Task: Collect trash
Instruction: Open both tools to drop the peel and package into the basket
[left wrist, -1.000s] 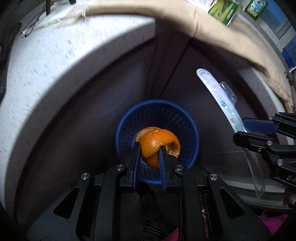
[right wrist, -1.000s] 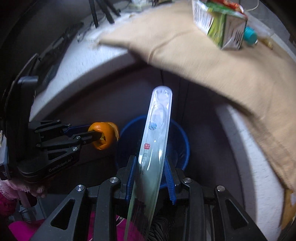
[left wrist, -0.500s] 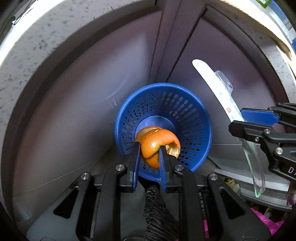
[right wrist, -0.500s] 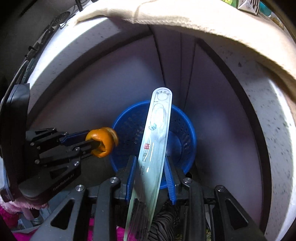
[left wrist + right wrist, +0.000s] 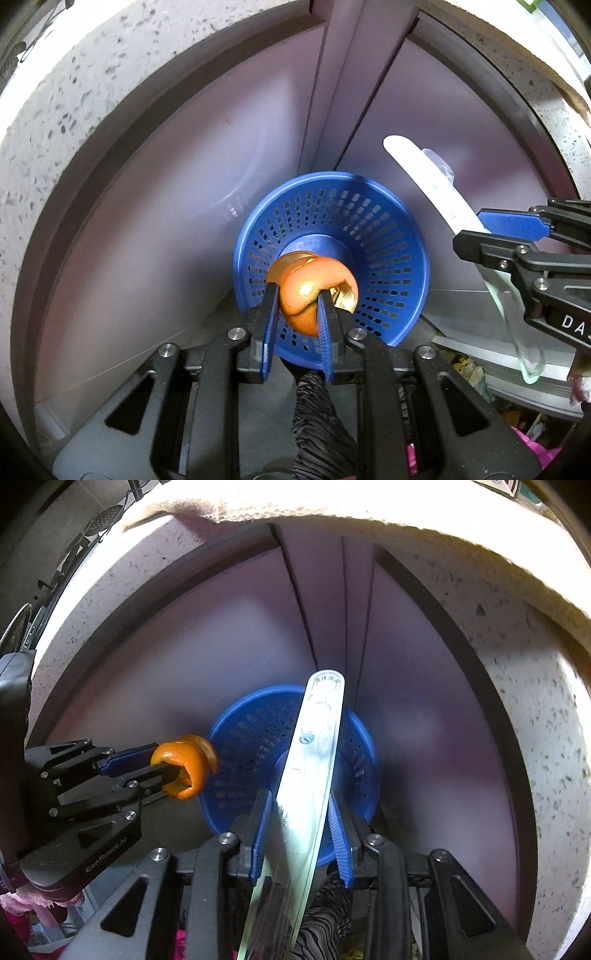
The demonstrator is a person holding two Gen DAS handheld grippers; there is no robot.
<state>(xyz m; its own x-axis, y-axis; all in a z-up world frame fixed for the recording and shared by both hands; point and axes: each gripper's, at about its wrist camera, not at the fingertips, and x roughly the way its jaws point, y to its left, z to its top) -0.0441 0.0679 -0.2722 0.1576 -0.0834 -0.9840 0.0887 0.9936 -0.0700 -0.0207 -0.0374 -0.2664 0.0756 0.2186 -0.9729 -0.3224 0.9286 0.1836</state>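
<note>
A blue perforated basket (image 5: 406, 236) stands on the floor below the counter, straight under both grippers. My left gripper (image 5: 295, 295) points down over the basket's near side and is shut on a curled orange peel (image 5: 310, 291). In the right wrist view the peel (image 5: 186, 764) hangs just left of the basket's rim (image 5: 236, 716). A long clear plastic package (image 5: 317, 746) stands between the pads of my right gripper (image 5: 301, 797), whose jaws are opening; the package keeps its pose, its tip over the basket. From the left wrist, that package (image 5: 424, 173) sticks out of the right gripper (image 5: 469, 225).
A speckled white counter edge (image 5: 92, 92) arches over grey cabinet doors (image 5: 166, 221) behind the basket. A beige cloth (image 5: 332, 502) hangs over the counter. Pink fabric (image 5: 543, 450) and a dark patterned fabric (image 5: 314, 424) lie below the grippers.
Both grippers have sunk toward the blue basket, which looks larger. The counter top, cloth and green carton have slid out at the top. Peel and package stay between the fingers.
</note>
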